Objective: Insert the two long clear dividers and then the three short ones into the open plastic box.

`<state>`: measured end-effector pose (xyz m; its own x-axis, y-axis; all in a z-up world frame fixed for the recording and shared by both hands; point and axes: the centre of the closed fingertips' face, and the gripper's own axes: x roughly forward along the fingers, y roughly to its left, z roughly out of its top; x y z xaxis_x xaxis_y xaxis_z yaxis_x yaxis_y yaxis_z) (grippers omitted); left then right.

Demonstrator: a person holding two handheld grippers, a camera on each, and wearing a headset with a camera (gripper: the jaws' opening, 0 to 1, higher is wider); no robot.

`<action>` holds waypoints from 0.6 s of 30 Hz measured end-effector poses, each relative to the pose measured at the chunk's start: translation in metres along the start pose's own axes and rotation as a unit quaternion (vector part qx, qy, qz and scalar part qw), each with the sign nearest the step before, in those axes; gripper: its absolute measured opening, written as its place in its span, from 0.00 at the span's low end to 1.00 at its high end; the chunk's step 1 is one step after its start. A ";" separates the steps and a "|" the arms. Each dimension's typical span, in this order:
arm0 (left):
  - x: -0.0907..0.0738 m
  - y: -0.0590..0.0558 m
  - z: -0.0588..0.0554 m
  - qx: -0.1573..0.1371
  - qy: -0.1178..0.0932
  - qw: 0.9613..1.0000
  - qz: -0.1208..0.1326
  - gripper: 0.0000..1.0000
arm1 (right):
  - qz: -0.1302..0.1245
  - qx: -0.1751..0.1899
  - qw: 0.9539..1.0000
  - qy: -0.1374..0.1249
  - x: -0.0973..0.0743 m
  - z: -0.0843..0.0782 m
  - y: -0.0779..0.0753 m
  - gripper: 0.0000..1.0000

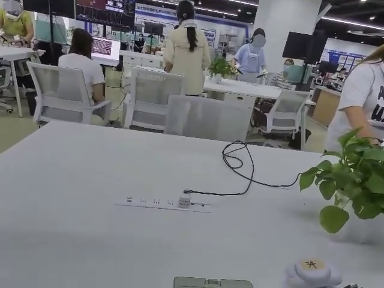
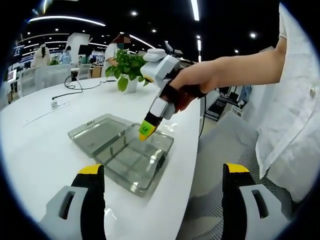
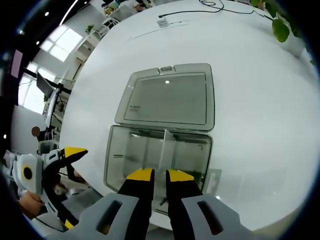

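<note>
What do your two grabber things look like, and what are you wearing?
The left gripper and the right gripper each have a pale grey body and black jaws with yellow tips. The person wears a white short-sleeved shirt.

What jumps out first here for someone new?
The open clear box near the edge of the white table, its lid flipped flat, draws the eye first. The right gripper hovers over it, jaws seemingly pinching a clear divider across its middle. The left gripper hangs wide open by the table's edge.
</note>
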<state>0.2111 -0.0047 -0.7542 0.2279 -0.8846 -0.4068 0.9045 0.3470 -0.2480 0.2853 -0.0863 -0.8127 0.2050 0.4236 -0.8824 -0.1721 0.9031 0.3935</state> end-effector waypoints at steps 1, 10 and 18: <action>0.000 0.000 0.000 0.000 0.001 1.000 0.000 1.00 | 0.001 -0.001 1.000 0.000 0.001 0.000 0.000 0.11; -0.001 0.001 0.001 -0.002 0.001 1.000 0.005 1.00 | 0.005 -0.011 1.000 -0.003 0.006 -0.002 -0.001 0.11; -0.002 0.000 0.003 -0.002 0.002 1.000 0.009 1.00 | 0.012 -0.014 1.000 -0.008 0.010 -0.003 -0.003 0.12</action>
<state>0.2114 -0.0040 -0.7504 0.2420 -0.8773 -0.4144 0.8992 0.3633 -0.2440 0.2849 -0.0847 -0.8237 0.2153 0.4469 -0.8683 -0.2033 0.8902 0.4078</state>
